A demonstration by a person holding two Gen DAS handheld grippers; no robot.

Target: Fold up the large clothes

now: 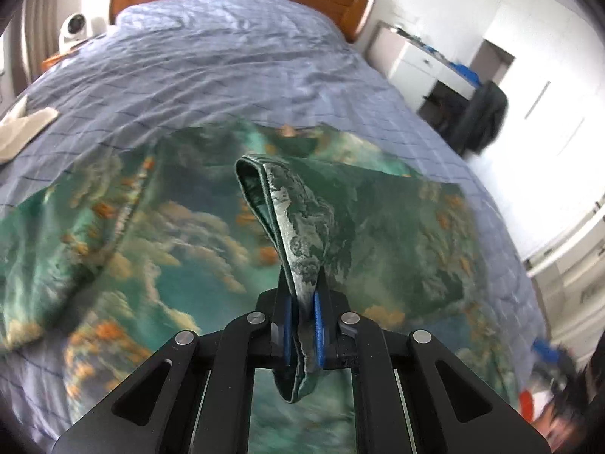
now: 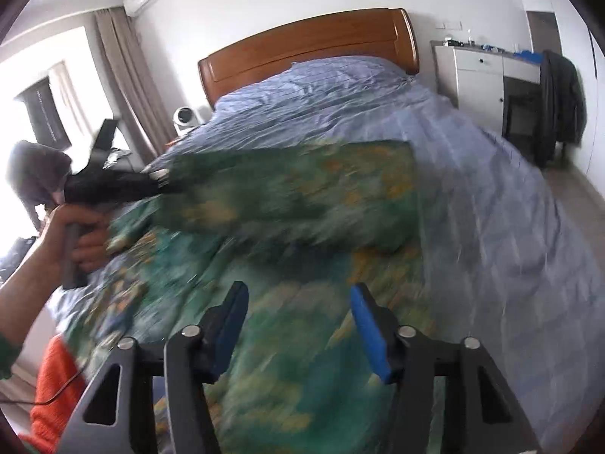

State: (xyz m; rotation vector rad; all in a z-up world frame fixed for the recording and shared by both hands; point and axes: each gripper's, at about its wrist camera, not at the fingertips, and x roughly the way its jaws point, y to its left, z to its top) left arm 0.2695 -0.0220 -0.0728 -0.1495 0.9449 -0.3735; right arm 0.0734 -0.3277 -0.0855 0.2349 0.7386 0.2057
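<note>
A large green garment point(image 1: 181, 234) with orange and cloud-like print lies spread on the blue bed. My left gripper point(image 1: 302, 299) is shut on a folded hem strip of this garment point(image 1: 295, 219) and holds it lifted above the rest. In the right wrist view the left gripper point(image 2: 160, 181) shows at the left, held in a hand, pulling a flap of the garment point(image 2: 302, 196) over. My right gripper point(image 2: 298, 325) is open and empty above the near part of the garment. The right view is blurred by motion.
The bed has a blue checked cover point(image 1: 227, 68) and a wooden headboard point(image 2: 310, 45). A folded pale cloth point(image 1: 22, 128) lies at the bed's left edge. A white fan point(image 2: 185, 117) stands left of the bed. A white cabinet point(image 2: 480, 83) and a dark hanging coat point(image 2: 559, 102) stand at the right.
</note>
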